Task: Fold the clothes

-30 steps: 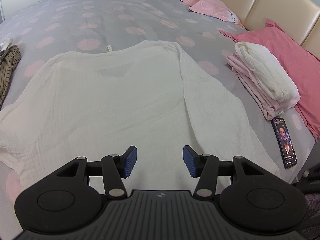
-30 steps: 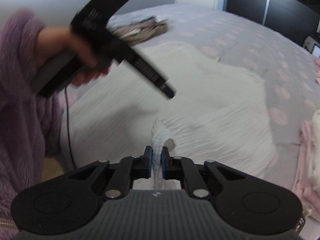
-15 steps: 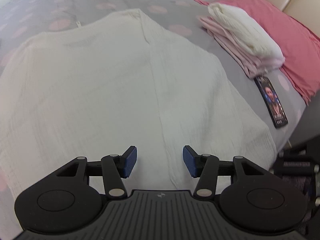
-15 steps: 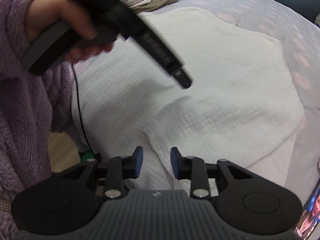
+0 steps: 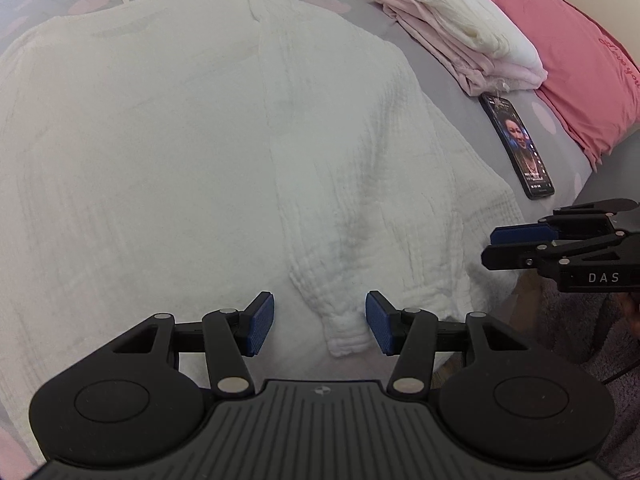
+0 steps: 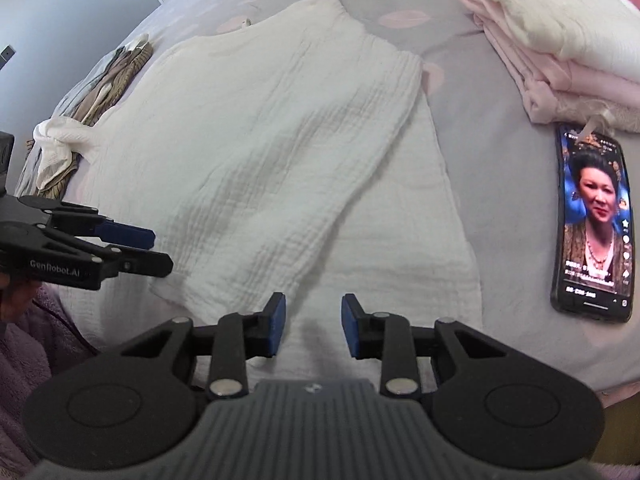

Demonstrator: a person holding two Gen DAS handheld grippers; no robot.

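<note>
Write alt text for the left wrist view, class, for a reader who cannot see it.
A white top lies spread flat on a grey bed with pink spots, one sleeve folded in so its cuff sits between the open left claw. To the right are a stack of folded clothes, a pink pillow, a lit phone and the right claw.
</note>
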